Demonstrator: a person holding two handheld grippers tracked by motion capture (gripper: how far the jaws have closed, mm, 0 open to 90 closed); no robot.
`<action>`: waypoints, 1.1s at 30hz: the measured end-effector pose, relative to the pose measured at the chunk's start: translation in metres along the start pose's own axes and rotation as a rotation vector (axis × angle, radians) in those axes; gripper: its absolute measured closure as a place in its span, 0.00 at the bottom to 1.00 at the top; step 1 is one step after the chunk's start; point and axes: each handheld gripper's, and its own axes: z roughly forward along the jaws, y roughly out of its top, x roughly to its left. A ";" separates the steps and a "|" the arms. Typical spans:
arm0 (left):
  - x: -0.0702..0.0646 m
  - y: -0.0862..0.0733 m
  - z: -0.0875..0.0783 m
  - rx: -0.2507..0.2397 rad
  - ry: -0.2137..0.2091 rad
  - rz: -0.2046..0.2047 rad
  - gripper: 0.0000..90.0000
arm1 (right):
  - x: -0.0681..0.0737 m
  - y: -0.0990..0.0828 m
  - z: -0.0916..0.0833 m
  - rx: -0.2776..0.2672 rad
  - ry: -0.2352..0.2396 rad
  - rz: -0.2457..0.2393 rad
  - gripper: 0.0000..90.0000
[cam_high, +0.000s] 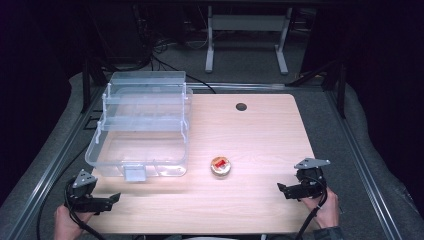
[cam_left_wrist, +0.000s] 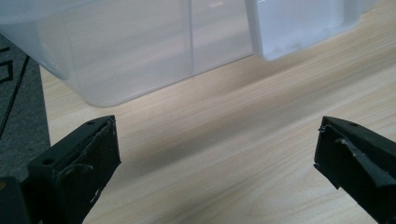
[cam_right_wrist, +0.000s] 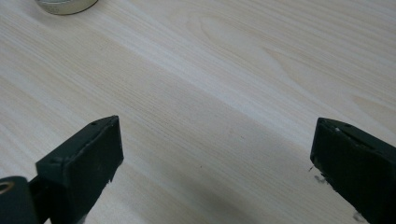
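Both tongs sit at the near edge of the worktop (cam_high: 260, 125), jaws wide, nothing between them: left tongs (cam_high: 111, 199) just in front of the open clear organiser box (cam_high: 140, 125), right tongs (cam_high: 283, 188) at near right. Small round tin (cam_high: 220, 166) with a red piece inside stands mid-worktop, just right of the box, untouched. Looks like nothing is done yet; pick-up and placing are all left.

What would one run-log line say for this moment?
left gripper: open, empty | right gripper: open, empty | small round tin with red top: untouched on table | clear plastic tiered box: open
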 end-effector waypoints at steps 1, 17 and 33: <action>0.000 0.000 0.000 0.000 -0.002 -0.001 0.00 | 0.000 0.001 0.000 0.003 0.010 0.001 0.02; -0.003 -0.008 0.011 0.037 -0.029 -0.017 0.00 | 0.013 0.023 0.006 0.048 0.012 -0.016 0.02; -0.001 -0.008 0.012 0.054 -0.045 -0.049 0.00 | 0.048 0.077 0.036 0.090 0.094 -0.103 0.02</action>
